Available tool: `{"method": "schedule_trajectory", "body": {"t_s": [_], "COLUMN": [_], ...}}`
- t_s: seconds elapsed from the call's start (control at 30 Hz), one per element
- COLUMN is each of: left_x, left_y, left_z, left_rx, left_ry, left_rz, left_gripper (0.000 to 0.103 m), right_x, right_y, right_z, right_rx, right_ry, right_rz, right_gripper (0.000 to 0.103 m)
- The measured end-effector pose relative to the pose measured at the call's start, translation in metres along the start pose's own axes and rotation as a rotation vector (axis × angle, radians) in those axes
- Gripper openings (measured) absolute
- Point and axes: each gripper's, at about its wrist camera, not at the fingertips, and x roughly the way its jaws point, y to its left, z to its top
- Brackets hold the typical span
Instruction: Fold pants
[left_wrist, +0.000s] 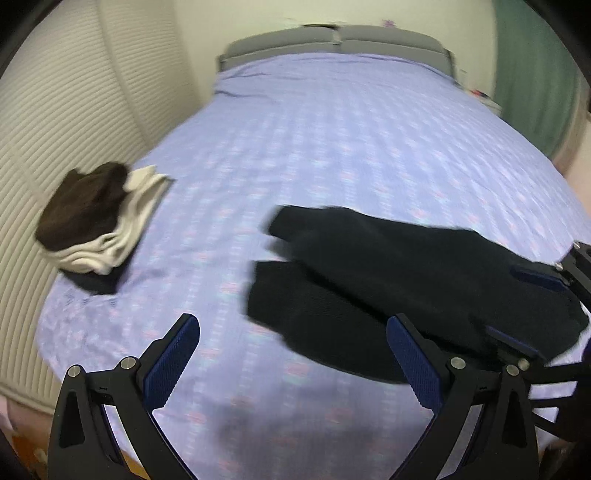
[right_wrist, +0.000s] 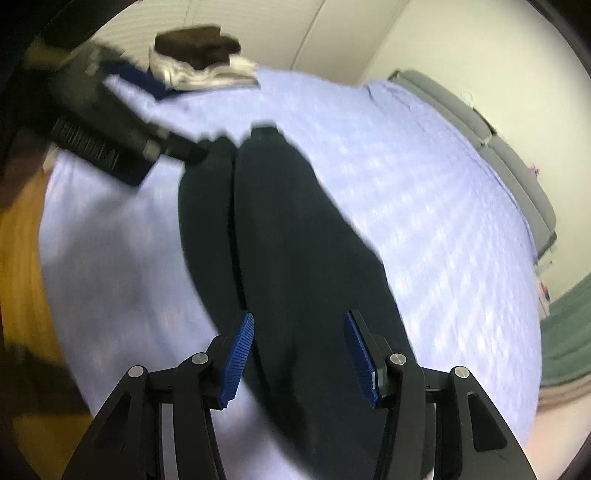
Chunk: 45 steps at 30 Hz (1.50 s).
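Beside the black pants (left_wrist: 388, 280), folded clothes (left_wrist: 96, 221) lie on the bed (left_wrist: 314, 147).

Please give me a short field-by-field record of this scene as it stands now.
surface: bed with lilac patterned sheet
pants: black pants lying flat, the two legs side by side
stack: folded clothes, brown on top of white, near the bed's edge
left gripper: jaws wide apart, nothing between them
right gripper: jaws apart above the pants, pads not pressing the cloth
headboard: grey
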Motion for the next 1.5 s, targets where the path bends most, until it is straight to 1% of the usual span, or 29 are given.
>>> {"method": "schedule_trajectory", "body": {"t_s": [0.07,0.13,0.2,0.27,0.33,0.37,0.43,0.47,0.5,0.53,0.57,0.6,0.63,0.67,0.7,0.73,0.83,0.87,0.93,0.97,1.03,1.07,1.13,1.17,1.2,1.23,1.33,1.4,1.5], "left_x": [0.006,0.016,0.025,0.036,0.048,0.052,0.063,0.07,0.074,0.081,0.085,0.092,0.098,0.101,0.106,0.116,0.14,0.148,0.164,0.17,0.183,0.187,0.193,0.194,0.196,0.196,0.181,0.17,0.141], "left_y": [0.023,0.052,0.073,0.093,0.107,0.109,0.111,0.11,0.108,0.103,0.099,0.092,0.085,0.079,0.07,0.061,0.048,0.045,0.042,0.042,0.044,0.043,0.039,0.036,0.033,0.031,0.029,0.031,0.04], "left_z": [0.005,0.009,0.011,0.012,0.012,0.013,0.017,0.022,0.026,0.033,0.037,0.044,0.05,0.054,0.059,0.065,0.072,0.073,0.074,0.073,0.071,0.071,0.07,0.07,0.07,0.071,0.076,0.076,0.071], "left_rx": [-0.032,-0.08,-0.115,-0.148,-0.168,-0.17,-0.167,-0.158,-0.151,-0.136,-0.128,-0.115,-0.103,-0.092,-0.082,-0.079,-0.119,-0.132,-0.161,-0.175,-0.233,-0.25,-0.259,-0.254,-0.247,-0.242,-0.219,-0.215,-0.211], "left_ry": [-0.01,-0.016,-0.014,-0.013,-0.005,0.001,0.017,0.027,0.033,0.043,0.049,0.057,0.064,0.067,0.077,0.097,0.157,0.179,0.221,0.237,0.276,0.286,0.299,0.3,0.3,0.297,0.255,0.238,0.21], "left_rz": [0.035,0.077,0.098,0.114,0.111,0.1,0.029,-0.037,-0.077,-0.148,-0.188,-0.253,-0.294,-0.318,-0.343,-0.37,-0.432,-0.443,-0.467,-0.477,-0.512,-0.524,-0.539,-0.543,-0.55,-0.551,-0.536,-0.522,-0.47], "left_gripper": [0.103,0.103,0.103,0.103,0.103,0.103,0.103,0.103,0.103,0.103,0.103,0.102,0.099,0.096,0.089,0.085,0.083,0.082,0.074,0.072,0.062,0.06,0.048,0.045,0.037,0.033,0.025,0.023,0.022], "right_x": [0.023,0.042,0.066,0.083,0.103,0.099,0.105,0.098,0.095,0.091,0.085,0.081,0.076,0.07,0.066,0.061,0.051,0.051,0.053,0.053,0.055,0.056,0.055,0.055,0.055,0.055,0.053,0.051,0.048], "right_y": [0.008,0.018,0.029,0.037,0.053,0.057,0.062,0.06,0.058,0.055,0.05,0.046,0.04,0.034,0.029,0.023,0.01,0.007,0.0,-0.003,-0.007,-0.009,-0.012,-0.013,-0.014,-0.015,-0.021,-0.026,-0.031], "right_z": [0.044,0.077,0.108,0.123,0.136,0.128,0.13,0.123,0.12,0.115,0.107,0.1,0.094,0.086,0.082,0.075,0.064,0.061,0.054,0.052,0.048,0.047,0.047,0.047,0.046,0.046,0.044,0.039,0.032], "right_rx": [0.001,0.002,0.005,0.004,-0.01,-0.011,0.005,0.023,0.052,0.089,0.122,0.164,0.201,0.234,0.263,0.31,0.396,0.415,0.475,0.495,0.543,0.561,0.578,0.582,0.585,0.587,0.591,0.595,0.609], "right_ry": [-0.046,-0.067,-0.07,-0.064,-0.032,-0.024,-0.001,0.004,0.014,0.028,0.042,0.061,0.076,0.088,0.096,0.106,0.119,0.127,0.151,0.157,0.168,0.168,0.159,0.156,0.155,0.154,0.149,0.147,0.149], "right_rz": [-0.002,-0.013,-0.019,-0.016,-0.026,-0.026,-0.035,-0.036,-0.039,-0.048,-0.061,-0.083,-0.105,-0.126,-0.142,-0.166,-0.229,-0.241,-0.267,-0.271,-0.277,-0.276,-0.28,-0.282,-0.282,-0.282,-0.287,-0.289,-0.281], "right_gripper": [0.051,0.051,0.051,0.05,0.05,0.048,0.046,0.046,0.046,0.046,0.046,0.046,0.046,0.046,0.046,0.046,0.046,0.046,0.046,0.046,0.046,0.046,0.046,0.046,0.046,0.046,0.046,0.046,0.046]}}
